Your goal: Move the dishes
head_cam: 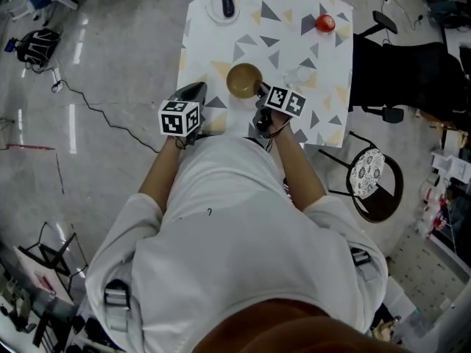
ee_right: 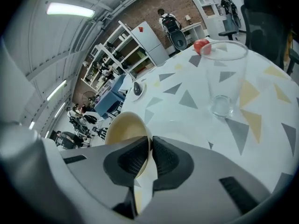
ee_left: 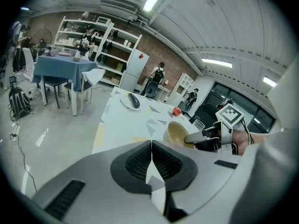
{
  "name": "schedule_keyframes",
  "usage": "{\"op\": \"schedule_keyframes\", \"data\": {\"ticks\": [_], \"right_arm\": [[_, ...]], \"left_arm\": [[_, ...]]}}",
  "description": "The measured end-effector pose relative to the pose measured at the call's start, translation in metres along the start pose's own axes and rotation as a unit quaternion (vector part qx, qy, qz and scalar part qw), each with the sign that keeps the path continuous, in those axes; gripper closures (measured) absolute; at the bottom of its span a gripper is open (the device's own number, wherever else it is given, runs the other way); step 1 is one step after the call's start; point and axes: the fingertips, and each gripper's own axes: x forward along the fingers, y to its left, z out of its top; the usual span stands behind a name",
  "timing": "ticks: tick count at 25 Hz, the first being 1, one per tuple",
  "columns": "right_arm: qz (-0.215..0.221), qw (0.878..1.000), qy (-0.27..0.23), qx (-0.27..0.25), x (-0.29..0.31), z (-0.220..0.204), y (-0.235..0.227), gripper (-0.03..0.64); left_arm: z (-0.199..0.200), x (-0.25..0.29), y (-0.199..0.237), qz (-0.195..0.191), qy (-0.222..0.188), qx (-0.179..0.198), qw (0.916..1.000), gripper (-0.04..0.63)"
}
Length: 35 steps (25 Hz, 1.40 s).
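Observation:
A tan bowl [head_cam: 243,79] hangs over the near part of the patterned table [head_cam: 294,28], tilted. My right gripper [head_cam: 260,91] is shut on the bowl's rim [ee_right: 148,141], one jaw inside and one outside. From the left gripper view the bowl [ee_left: 176,134] shows to the right, held by the other gripper. My left gripper [head_cam: 193,94] stays at the table's near left corner, shut with nothing between its jaws [ee_left: 151,153]. A white plate [head_cam: 221,6] with a dark eggplant [head_cam: 227,0] on it lies at the far left of the table.
A clear glass [ee_right: 225,76] stands right of the bowl, near the table's right side [head_cam: 299,76]. A red tomato [head_cam: 324,23] lies at the far right. A black office chair [head_cam: 408,72] and a round stool [head_cam: 372,175] stand right of the table. Cables lie on the floor at left.

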Motion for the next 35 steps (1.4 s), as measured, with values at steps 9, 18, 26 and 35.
{"op": "schedule_keyframes", "data": {"ticks": [9,18,26,35], "right_arm": [[0.044,0.996,0.041,-0.064,0.047,0.016,0.061,0.594],[0.057,0.994,0.072,-0.056,0.097,0.022,0.095,0.592],[0.041,0.995,0.086,-0.016,0.117,0.014,0.091,0.591],[0.021,0.995,0.086,0.052,0.124,0.002,0.078,0.559]], "left_arm": [[-0.001,-0.036,0.040,0.064,-0.043,-0.047,0.9960,0.574],[-0.019,-0.075,0.066,0.114,-0.060,-0.092,0.9873,0.575],[-0.031,-0.091,0.069,0.130,-0.060,-0.108,0.9838,0.574],[-0.031,-0.084,0.059,0.116,-0.046,-0.090,0.9881,0.574]]}}
